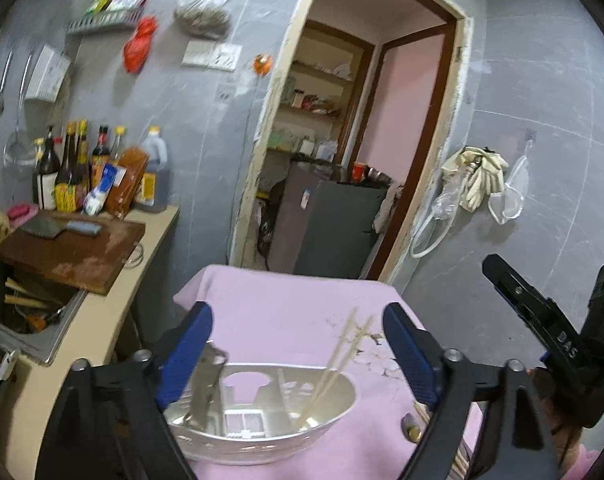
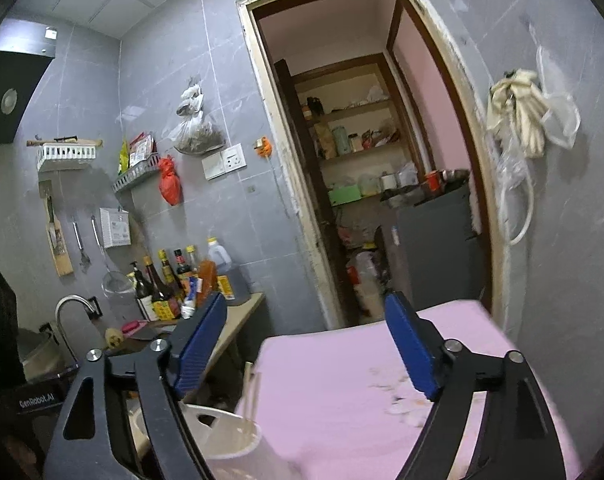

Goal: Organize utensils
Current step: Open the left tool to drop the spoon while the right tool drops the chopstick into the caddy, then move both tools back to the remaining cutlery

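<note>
A white slotted utensil basket (image 1: 334, 404) stands on the pink-covered table (image 1: 285, 312), just below and in front of my left gripper (image 1: 297, 344). Pale chopsticks (image 1: 344, 350) lean in its right half, and a flat metal utensil (image 1: 205, 384) leans in its left half. The left gripper's blue pads are spread wide and nothing is between them. A spoon (image 1: 412, 428) lies on the cloth by the right finger. My right gripper (image 2: 306, 340) is open and empty over the table (image 2: 362, 380). The basket (image 2: 225, 428) and chopsticks (image 2: 251, 392) sit at its lower left.
A counter (image 1: 157, 232) on the left holds a cutting board (image 1: 73, 252) with a cleaver (image 1: 41, 226), sauce bottles (image 1: 97, 168) and a sink (image 1: 25, 308). Behind the table is a doorway with a grey fridge (image 1: 334, 224). Gloves (image 1: 478, 176) hang on the right wall.
</note>
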